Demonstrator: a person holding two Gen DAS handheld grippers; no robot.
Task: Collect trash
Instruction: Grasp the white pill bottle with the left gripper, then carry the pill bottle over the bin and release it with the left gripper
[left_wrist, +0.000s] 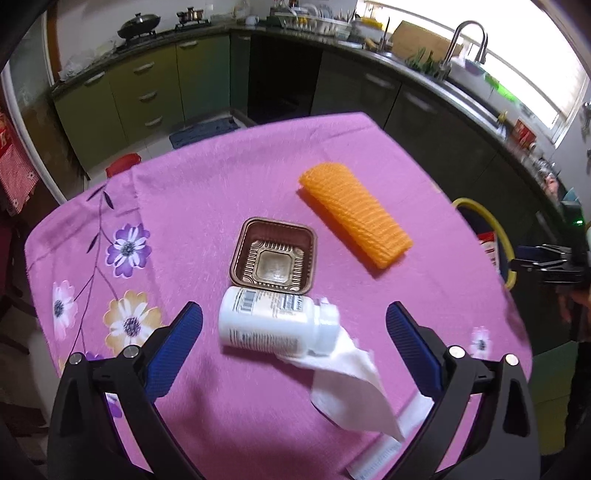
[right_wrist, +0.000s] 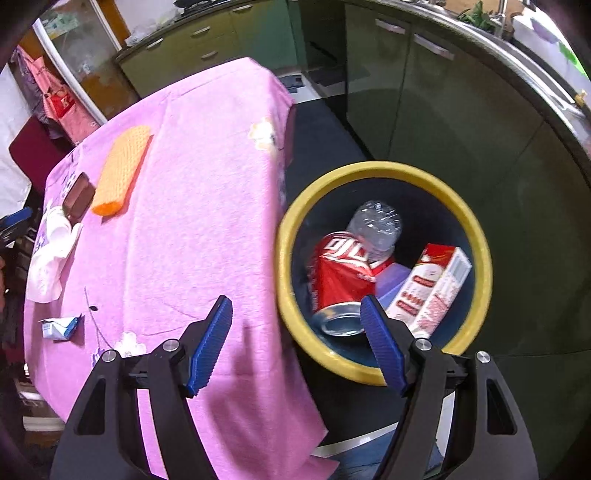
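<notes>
So the person is standing at a table with a pink flowery tablecloth (left_wrist: 229, 177), one gripper in each hand. The left gripper (left_wrist: 294, 317) is hanging over the table with its blue pads spread really wide, nothing pinched. Sitting right in the gap between the fingers, but not touching either pad, is a white pill bottle (left_wrist: 271, 321) lying on its side. Its cap end is resting on a crumpled white tissue (left_wrist: 347, 384) that's trailing back toward the gripper. Just beyond the bottle, touching its side, is a little brown plastic tray (left_wrist: 274, 254), and past that, off to the right, an orange foam net sleeve (left_wrist: 354, 214) is lying flat on the cloth.

The right gripper (right_wrist: 295, 317) is hovering over the table's edge and the yellow-rimmed trash bin (right_wrist: 476, 236) standing on the floor beside it. Its jaws are parted and empty too. Down in the bin I'm seeing a red soda can (right_wrist: 340, 273), a crushed clear bottle (right_wrist: 376, 225) and a red-and-white carton (right_wrist: 432, 288). There's also a small blue-and-white wrapper (right_wrist: 59, 326) lying near the table's near edge, well off to the left of that gripper.
</notes>
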